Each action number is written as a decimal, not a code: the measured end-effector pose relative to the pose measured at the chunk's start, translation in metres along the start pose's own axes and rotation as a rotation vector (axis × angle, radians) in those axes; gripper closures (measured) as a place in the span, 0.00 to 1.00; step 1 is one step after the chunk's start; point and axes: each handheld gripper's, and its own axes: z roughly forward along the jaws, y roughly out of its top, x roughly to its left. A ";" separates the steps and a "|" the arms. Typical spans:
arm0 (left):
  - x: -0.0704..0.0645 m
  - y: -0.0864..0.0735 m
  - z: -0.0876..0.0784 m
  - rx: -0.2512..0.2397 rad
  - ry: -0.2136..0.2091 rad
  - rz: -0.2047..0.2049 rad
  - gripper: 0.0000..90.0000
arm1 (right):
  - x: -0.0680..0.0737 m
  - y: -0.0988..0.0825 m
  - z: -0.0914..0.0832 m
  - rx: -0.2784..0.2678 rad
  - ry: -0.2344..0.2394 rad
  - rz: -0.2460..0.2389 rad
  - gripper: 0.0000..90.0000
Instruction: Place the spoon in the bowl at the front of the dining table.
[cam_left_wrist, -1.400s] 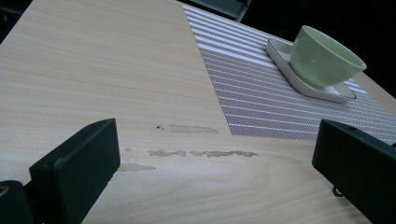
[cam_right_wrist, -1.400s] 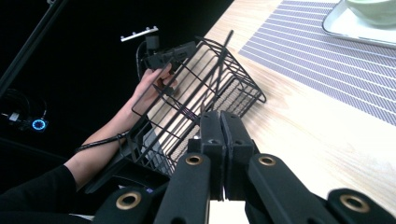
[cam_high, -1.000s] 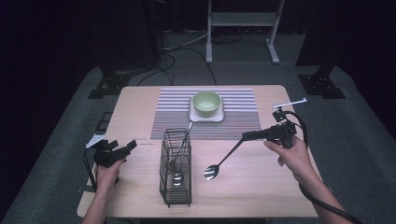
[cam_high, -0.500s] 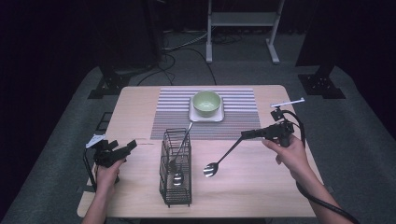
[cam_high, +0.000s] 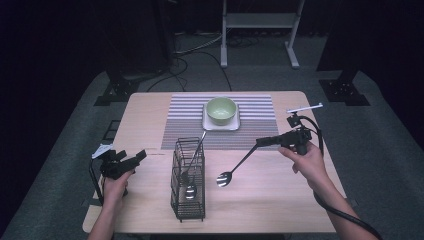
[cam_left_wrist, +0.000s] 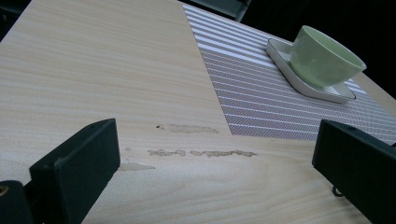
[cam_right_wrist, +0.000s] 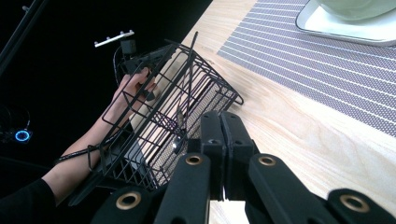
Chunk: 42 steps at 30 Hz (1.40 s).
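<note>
Beside the rack (cam_high: 188, 180), spoon (cam_high: 226, 178) slightly lower than before

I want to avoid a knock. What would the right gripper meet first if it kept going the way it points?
Probably the black wire caddy: the right gripper, shut on a spoon, aims at it. The gap between them is unclear.

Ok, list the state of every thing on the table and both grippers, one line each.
Left gripper: open, empty, held low over the table.
Right gripper: shut on the spoon's handle.
Spoon: held slanting, bowl end low beside the basket.
Wire basket: upright, holding a utensil that leans out of the top.
Green bowl: upright on the white plate.
Striped placemat: flat under the plate.
</note>
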 end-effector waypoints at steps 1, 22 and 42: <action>0.000 0.000 0.000 0.000 0.001 0.000 0.00 | 0.000 0.000 0.000 0.001 0.002 0.002 0.99; 0.000 0.000 0.000 0.000 0.000 0.000 0.00 | -0.003 0.012 0.009 -0.004 -0.005 0.004 0.98; 0.001 0.000 0.000 -0.002 0.000 0.000 0.00 | -0.005 0.029 0.015 -0.012 -0.027 0.010 0.98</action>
